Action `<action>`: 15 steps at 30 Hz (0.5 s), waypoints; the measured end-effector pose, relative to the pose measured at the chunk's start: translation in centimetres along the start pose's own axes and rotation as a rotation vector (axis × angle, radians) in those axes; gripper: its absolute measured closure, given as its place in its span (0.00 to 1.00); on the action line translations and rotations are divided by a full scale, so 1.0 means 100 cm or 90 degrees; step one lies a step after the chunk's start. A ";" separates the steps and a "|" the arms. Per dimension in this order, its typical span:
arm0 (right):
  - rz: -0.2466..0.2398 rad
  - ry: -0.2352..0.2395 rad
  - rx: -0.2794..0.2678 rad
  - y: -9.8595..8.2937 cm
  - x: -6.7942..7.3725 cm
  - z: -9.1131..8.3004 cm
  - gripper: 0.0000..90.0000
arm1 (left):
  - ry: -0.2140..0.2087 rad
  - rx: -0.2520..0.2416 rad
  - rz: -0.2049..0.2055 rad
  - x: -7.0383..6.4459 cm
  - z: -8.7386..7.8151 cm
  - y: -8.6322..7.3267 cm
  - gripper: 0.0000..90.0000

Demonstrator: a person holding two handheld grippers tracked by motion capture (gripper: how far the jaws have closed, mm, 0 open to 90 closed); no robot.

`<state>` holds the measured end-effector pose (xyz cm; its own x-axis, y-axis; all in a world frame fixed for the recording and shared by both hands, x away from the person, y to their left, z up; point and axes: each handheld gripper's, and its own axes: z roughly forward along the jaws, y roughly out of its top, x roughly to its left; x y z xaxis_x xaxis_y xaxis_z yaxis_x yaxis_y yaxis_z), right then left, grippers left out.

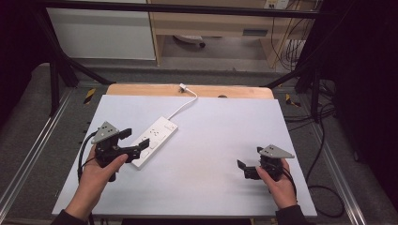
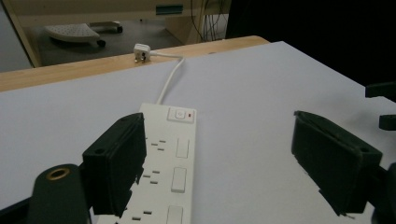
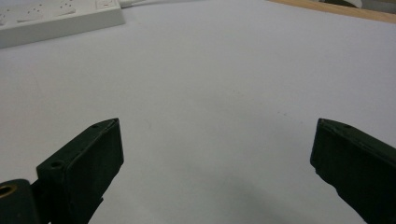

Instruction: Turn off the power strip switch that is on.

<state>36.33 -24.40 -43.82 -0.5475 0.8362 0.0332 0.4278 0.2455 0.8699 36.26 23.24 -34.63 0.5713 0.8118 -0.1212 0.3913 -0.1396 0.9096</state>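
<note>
- Work in hand: the left gripper (image 1: pixel 133 140) is at the near end of a white power strip (image 1: pixel 155 135) that lies flat on the table (image 1: pixel 220 140), left of centre, its long axis running diagonally away from the person.
- Left gripper state: jaws wide apart, holding nothing. In the left gripper view one jaw stands over the strip's near-left edge and the other stands off to the side over bare table; the strip (image 2: pixel 170 163) is not yet between them. Whether the jaw touches the strip I cannot tell.
- Right gripper (image 1: pixel 244 169): jaws wide, holding nothing, low over bare table at the near right, well apart from the strip. In the right gripper view the strip (image 3: pixel 56 18) sits at the far upper left corner.
- Cord (image 1: pixel 185 105): white, runs from the strip's far end to a plug (image 1: pixel 183 86) lying loose on the wooden strip at the table's far edge, not connected to anything.
- Progress, as judged: early. The approach is made; no grip is taken, the strip rests flat, and no socket holds a plug. The grasp and all handling are left to do.
- Writing: no brand or label is legible. The strip's far end carries a switch (image 2: pixel 181 114) with a small red mark; any print there is too small to read.
</note>
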 end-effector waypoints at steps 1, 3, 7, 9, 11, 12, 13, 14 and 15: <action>-0.002 0.001 -0.001 0.000 0.000 0.000 0.03 | 0.000 0.002 0.002 0.000 0.001 0.000 0.20; -0.002 0.001 0.000 0.000 0.000 0.000 0.03 | -0.001 0.006 0.002 0.000 0.003 0.001 0.20; 0.004 0.000 0.000 0.000 0.000 0.000 0.03 | -0.003 0.018 0.004 -0.001 0.006 0.002 0.17; 0.003 0.000 0.001 0.000 0.000 0.000 0.03 | -0.002 0.021 0.008 -0.001 0.008 0.003 0.15; 0.003 0.000 0.001 0.000 0.000 0.000 0.03 | -0.001 0.023 0.008 -0.002 0.010 0.004 0.12; 0.000 0.000 0.001 0.000 0.000 0.000 0.03 | -0.003 0.026 0.008 -0.003 0.011 0.004 0.10; -0.002 0.000 0.001 0.000 0.000 0.000 0.03 | -0.003 0.028 0.009 -0.003 0.012 0.004 0.08; -0.002 0.001 0.001 0.000 0.000 0.000 0.03 | -0.004 0.031 0.010 -0.003 0.013 0.005 0.08; -0.002 0.001 0.002 0.000 0.000 0.000 0.03 | -0.002 0.032 0.012 -0.004 0.014 0.005 0.08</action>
<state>36.35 -24.39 -43.85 -0.5500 0.8345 0.0319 0.4284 0.2492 0.8686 37.28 22.09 -34.64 0.5815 0.8067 -0.1052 0.4163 -0.1840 0.8904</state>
